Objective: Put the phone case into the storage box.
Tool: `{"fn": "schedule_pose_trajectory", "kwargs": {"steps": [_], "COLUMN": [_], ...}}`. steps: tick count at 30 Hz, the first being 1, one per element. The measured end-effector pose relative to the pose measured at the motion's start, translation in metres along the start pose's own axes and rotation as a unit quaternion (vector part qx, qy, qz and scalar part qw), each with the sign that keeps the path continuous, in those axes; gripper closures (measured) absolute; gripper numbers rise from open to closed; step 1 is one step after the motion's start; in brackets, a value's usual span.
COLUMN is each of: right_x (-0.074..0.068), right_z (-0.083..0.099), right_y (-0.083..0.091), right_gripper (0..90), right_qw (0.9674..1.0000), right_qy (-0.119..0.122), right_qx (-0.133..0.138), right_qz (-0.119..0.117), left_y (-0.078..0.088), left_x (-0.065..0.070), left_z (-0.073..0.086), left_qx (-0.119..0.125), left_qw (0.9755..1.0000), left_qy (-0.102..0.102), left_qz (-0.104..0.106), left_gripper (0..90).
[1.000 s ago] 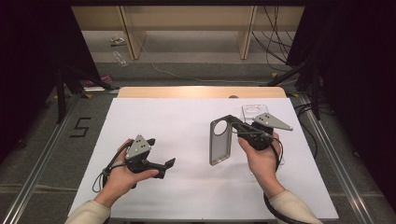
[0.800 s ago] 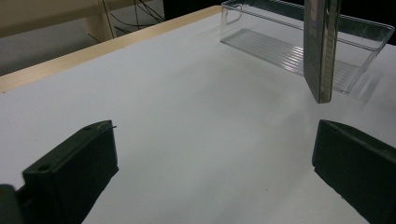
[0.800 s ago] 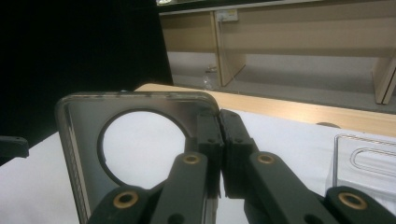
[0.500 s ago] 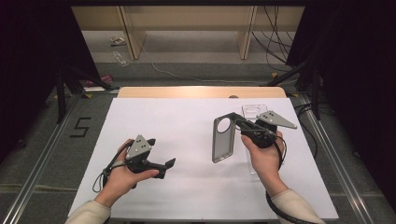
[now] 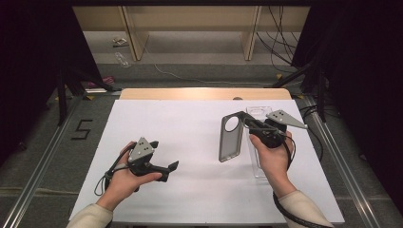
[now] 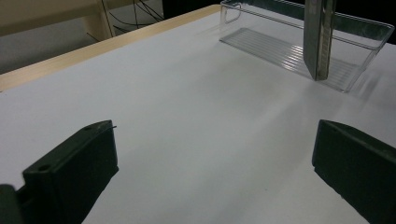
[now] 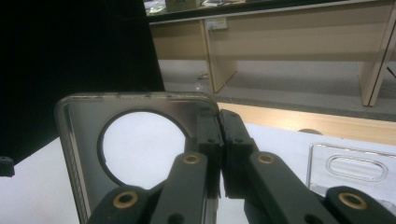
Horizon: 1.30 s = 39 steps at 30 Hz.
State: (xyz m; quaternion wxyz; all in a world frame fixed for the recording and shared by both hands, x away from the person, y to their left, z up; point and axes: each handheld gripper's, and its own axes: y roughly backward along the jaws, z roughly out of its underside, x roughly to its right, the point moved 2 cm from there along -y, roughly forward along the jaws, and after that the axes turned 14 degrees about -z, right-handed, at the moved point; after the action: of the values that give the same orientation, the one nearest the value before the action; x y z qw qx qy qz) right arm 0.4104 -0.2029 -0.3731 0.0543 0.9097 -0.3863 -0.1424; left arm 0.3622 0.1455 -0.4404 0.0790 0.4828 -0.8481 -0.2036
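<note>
A "5" [image 5: 83, 129] is marked on the floor left of the table [image 5: 190, 123]. The left gripper [image 5: 167, 169] is held low over the table, jaws spread and empty. Farther right, a grey phone case [image 5: 231, 138] is pinched upright by the right gripper [image 5: 245, 119], just beside a clear tray [image 5: 259, 114], partly hidden by the hand.

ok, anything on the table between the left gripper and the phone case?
Nothing: high view shows bare white table between the left gripper and the phone case held by the right gripper.

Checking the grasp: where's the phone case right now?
High view, right side: phone case hangs in the right gripper, off the table, just left of the clear tray.
</note>
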Motion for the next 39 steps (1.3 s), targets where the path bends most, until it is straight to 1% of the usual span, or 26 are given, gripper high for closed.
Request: {"fn": "schedule_pose_trajectory", "kwargs": {"steps": [6, 14, 20, 22, 39], "right_x": [0.004, 0.006, 0.01, 0.011, 0.019], "right_z": [-0.002, -0.003, -0.004, -0.005, -0.013], "right_y": [0.002, 0.002, 0.004, 0.005, 0.009], "right_gripper": [88.5, 88.5, 88.5, 88.5, 88.6], "right_qw": [1.0, 1.0, 0.9999, 0.9999, 0.9996], "right_qy": [-0.003, -0.003, -0.008, -0.009, -0.012], "right_qx": [0.005, 0.004, 0.006, 0.006, 0.017], "right_qz": [0.005, 0.007, 0.008, 0.01, 0.018], "left_y": [0.0, 0.0, -0.001, 0.0, 0.0], "left_x": [-0.001, -0.001, -0.001, -0.001, -0.002], "left_z": [-0.001, -0.001, -0.001, 0.0, -0.001], "left_qx": [0.003, 0.002, 0.001, 0.0, 0.002], "left_qw": [1.0, 1.0, 1.0, 1.0, 1.0], "left_qy": [0.002, 0.002, 0.004, 0.001, 0.004], "left_qz": [-0.001, -0.001, -0.002, -0.001, -0.004], "left_gripper": [0.0, 0.0, 0.0, 0.0, 0.0]}}
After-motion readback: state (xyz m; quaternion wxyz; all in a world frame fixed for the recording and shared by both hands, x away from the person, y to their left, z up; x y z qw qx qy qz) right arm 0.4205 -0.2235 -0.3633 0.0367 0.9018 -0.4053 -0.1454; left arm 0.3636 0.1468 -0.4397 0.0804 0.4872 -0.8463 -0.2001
